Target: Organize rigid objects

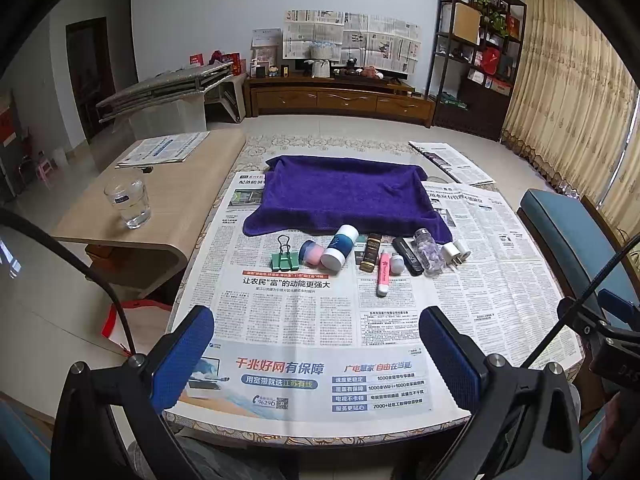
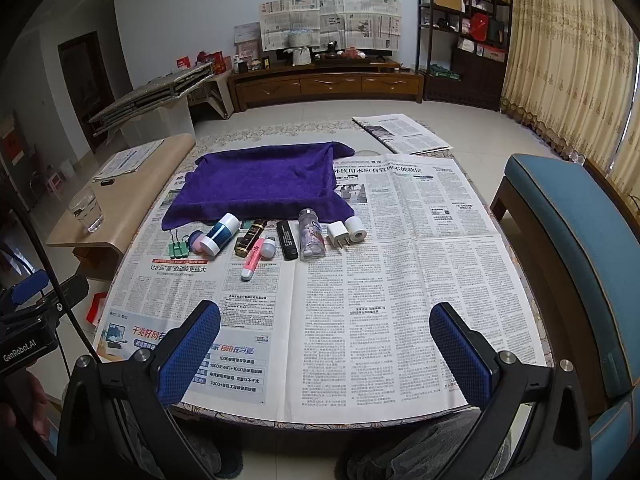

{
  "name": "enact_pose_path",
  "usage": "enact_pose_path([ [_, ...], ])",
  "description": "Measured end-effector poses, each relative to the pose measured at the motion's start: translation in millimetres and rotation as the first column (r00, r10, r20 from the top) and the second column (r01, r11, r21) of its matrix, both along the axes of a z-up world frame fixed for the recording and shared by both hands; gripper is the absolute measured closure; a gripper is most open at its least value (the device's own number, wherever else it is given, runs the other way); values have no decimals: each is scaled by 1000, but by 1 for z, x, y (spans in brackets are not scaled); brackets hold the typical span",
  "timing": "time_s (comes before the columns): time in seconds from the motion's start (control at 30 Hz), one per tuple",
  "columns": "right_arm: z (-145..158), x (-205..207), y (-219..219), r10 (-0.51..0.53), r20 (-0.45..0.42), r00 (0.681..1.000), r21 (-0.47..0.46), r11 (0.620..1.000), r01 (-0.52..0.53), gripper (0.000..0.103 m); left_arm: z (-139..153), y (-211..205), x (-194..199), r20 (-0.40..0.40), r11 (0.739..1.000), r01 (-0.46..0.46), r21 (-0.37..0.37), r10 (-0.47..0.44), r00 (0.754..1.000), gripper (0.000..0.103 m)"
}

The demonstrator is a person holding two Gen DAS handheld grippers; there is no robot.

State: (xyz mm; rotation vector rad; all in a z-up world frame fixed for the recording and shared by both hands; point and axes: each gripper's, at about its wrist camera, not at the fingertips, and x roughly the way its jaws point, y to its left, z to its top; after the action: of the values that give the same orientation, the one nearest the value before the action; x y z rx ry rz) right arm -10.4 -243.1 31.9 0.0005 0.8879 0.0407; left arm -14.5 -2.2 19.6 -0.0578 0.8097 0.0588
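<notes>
Here, left tool and right tool agape, bare newspaper beneath

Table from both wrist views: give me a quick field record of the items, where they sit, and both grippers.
surface: newspaper spread over the table
cloth: purple towel, behind the row
row, left end: green binder clip
row, middle: pink highlighter, black bar
row, right end: white charger plug, small white roll
left gripper: open, empty, short of the row
right gripper: open, empty
</notes>
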Motion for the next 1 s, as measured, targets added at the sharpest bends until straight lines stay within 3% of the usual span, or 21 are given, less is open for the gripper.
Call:
enact_pose_path([
  [1.0,2,-3,0,-4,0,1000,-3,1000,4,0,2,8,-2,8,1000,-16,-6,16,1000,0],
])
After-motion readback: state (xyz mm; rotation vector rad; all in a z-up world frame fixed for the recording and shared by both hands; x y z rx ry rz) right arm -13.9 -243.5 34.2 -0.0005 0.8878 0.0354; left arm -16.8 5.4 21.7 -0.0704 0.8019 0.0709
